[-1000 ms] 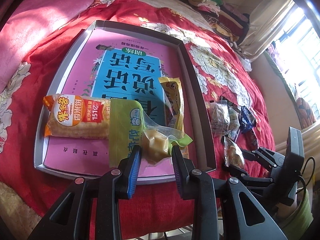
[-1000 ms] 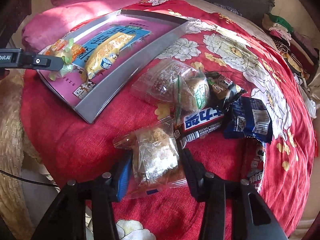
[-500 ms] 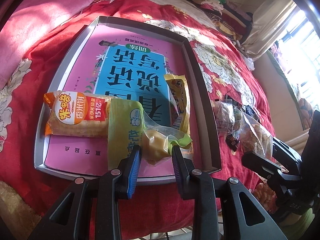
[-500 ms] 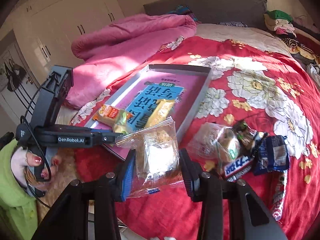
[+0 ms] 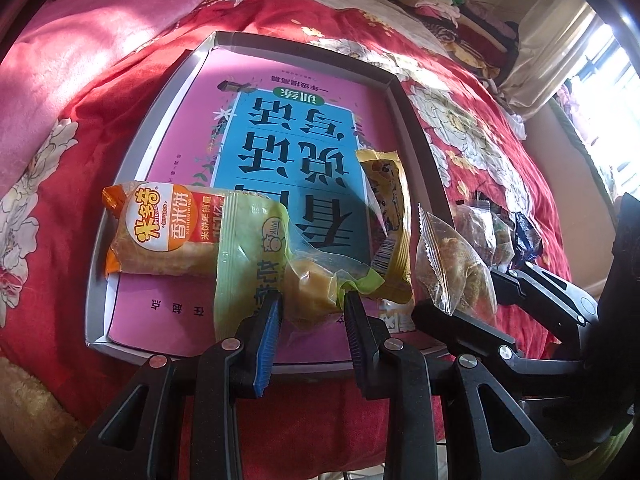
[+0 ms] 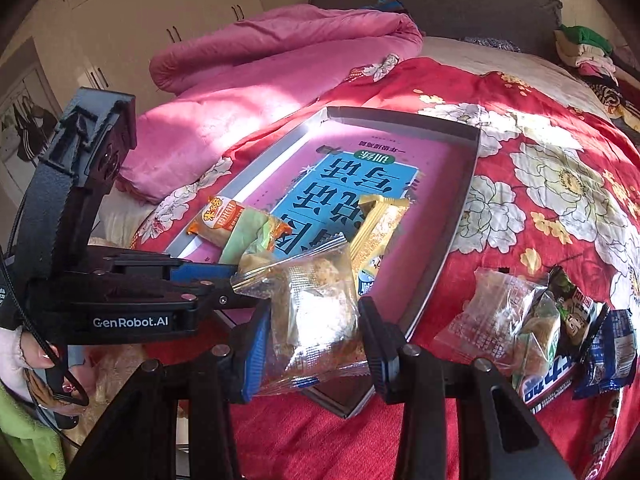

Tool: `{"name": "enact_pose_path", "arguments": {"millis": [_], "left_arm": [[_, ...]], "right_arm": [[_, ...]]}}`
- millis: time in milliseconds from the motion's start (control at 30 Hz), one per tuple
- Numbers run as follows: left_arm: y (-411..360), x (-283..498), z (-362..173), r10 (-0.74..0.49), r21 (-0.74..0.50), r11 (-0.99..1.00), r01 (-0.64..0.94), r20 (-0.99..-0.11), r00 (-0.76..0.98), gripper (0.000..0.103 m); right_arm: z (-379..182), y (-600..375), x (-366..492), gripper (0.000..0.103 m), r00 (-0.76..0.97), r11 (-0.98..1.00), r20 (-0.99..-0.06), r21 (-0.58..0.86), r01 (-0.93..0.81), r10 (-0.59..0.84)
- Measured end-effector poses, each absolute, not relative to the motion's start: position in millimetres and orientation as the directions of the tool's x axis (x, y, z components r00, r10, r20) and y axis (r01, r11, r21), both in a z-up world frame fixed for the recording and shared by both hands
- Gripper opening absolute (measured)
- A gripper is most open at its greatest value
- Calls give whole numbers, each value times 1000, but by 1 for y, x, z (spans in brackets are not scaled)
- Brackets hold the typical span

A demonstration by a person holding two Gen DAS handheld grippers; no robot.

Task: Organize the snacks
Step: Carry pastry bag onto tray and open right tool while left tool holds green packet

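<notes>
Red floral bedspread [image 6: 560, 184] under clear crinkled packet [image 6: 316, 312] of crumbly golden snack

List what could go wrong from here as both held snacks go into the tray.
1. The right gripper brings its clear packet close beside the left gripper; they may collide.
2. The green packet overlaps the orange rice-cracker pack; releasing it could leave them stacked.
3. The clear packet hangs over the tray edge and might land outside.
</notes>
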State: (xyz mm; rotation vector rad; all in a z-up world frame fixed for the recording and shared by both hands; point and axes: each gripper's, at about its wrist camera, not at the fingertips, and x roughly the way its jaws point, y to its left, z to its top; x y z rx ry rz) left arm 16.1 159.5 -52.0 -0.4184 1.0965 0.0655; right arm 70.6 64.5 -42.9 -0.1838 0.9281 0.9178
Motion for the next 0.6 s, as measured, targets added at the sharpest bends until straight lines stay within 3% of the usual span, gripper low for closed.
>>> {"name": "enact_pose_path", "arguments": {"millis": [600], "left_arm": [[155, 20, -54, -143, -280, 929, -243, -875, 462, 33]], "right_arm": [[-57, 67, 72, 44, 296, 642, -770, 185, -744, 565]]}}
